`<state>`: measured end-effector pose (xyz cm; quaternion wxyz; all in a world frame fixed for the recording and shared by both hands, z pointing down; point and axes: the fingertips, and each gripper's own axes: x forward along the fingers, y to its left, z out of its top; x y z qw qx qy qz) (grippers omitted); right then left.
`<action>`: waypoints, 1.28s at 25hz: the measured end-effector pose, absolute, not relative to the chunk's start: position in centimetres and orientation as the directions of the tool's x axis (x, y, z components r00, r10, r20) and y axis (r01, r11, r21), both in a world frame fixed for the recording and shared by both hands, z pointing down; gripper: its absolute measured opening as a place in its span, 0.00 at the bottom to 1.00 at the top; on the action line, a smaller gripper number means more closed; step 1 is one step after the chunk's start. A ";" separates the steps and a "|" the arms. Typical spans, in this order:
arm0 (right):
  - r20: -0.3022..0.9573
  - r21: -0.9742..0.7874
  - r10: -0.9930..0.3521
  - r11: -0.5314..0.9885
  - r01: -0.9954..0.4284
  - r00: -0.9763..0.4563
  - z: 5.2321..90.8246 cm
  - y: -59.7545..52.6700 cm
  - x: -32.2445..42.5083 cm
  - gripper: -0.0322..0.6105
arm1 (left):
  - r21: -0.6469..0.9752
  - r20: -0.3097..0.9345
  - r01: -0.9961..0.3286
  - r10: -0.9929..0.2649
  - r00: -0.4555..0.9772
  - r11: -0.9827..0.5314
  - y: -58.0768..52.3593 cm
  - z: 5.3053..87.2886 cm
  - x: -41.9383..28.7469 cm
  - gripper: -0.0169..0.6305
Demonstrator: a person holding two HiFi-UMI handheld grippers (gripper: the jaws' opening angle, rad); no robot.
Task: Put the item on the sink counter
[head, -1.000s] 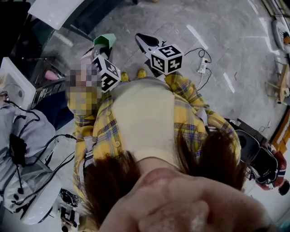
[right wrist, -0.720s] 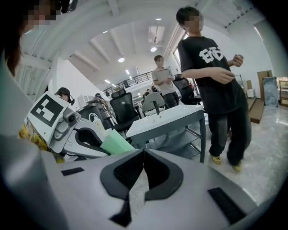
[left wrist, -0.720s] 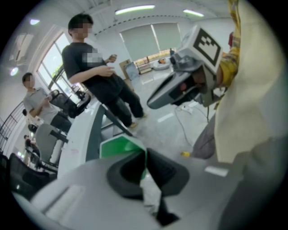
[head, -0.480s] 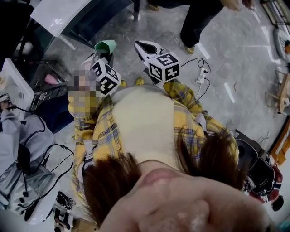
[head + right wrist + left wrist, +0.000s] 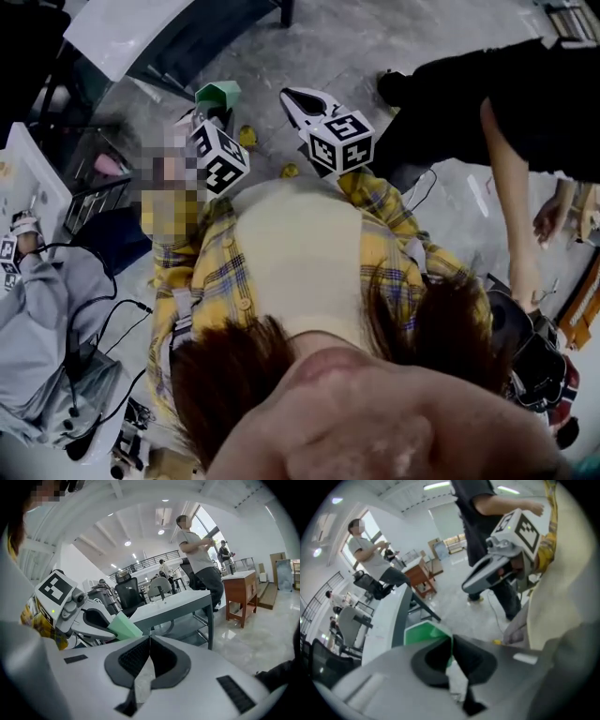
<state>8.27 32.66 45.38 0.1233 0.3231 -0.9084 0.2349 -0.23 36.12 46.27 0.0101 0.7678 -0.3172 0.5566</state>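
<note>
**Left tongs** (image 5: 451,643): closed on one edge of the green item (image 5: 423,633). Pinching it at the edge leaves most of the item sticking out past the tips, so it is free to touch down first. Its flat, angular faces suggest folded card or foam, though the view is too soft to decide.

**Right tongs** (image 5: 149,641): pressed together on nothing, just right of the left pair. They are judged idle, since one grip suffices.

**Setting:** both pairs are held low in front of the person's yellow plaid shirt (image 5: 216,272), over the grey floor (image 5: 450,37). A white-topped counter (image 5: 386,616) lies far left. No sink shows, so the item is judged in transit, not yet placed.
</note>
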 end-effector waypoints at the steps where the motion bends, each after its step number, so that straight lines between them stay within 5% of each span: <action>1: 0.380 -0.347 -0.531 0.677 -0.649 -0.758 45.5 32.4 8.4 0.07 | -0.336 0.862 -0.495 -0.473 0.181 -0.801 35.7 46.3 -0.2 0.05; 32: 0.449 -0.285 -0.594 0.613 -0.737 -0.668 46.3 9.4 -3.5 0.07 | -0.294 0.864 -0.401 -0.421 0.277 -0.868 12.5 47.3 -12.1 0.05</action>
